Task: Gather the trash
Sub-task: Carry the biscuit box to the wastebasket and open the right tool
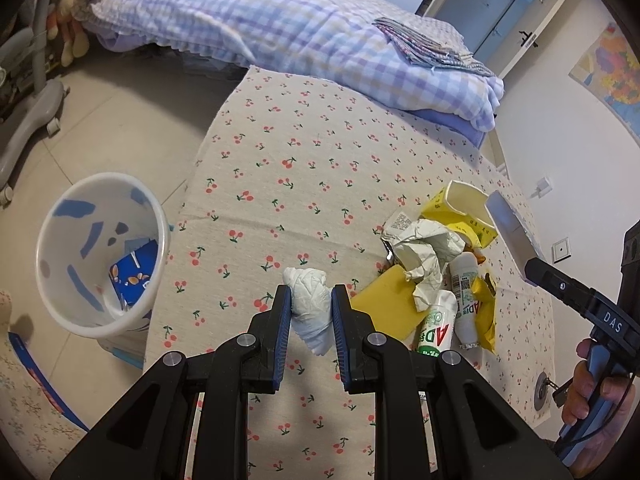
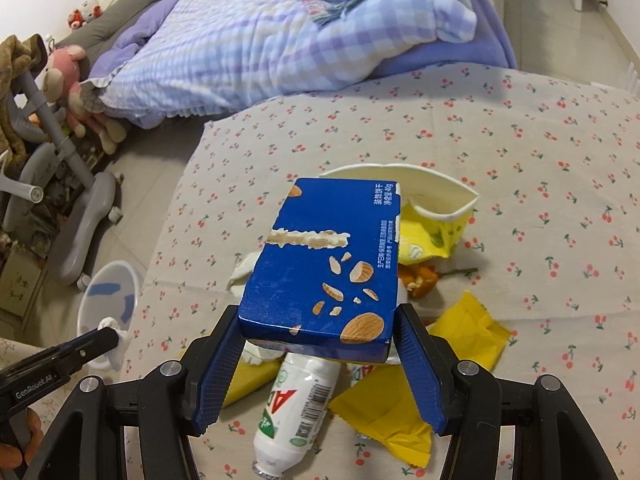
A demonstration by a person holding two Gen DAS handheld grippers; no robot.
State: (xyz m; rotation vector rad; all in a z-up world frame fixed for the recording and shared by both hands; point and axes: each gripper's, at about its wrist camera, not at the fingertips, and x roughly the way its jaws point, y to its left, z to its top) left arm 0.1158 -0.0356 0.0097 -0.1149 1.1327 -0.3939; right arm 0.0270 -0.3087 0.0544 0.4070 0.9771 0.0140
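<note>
I am holding my left gripper [image 1: 307, 312] pinched nearly closed, angled downward, while my right gripper [image 2: 316, 344] is gripping wide, tilted down.

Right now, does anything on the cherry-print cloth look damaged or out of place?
Yes. The yellow paper cup behind the trash pile lies on its side with its rim crushed and split. Orange peel sits loose beside it, and a white bottle lies tipped over.
</note>
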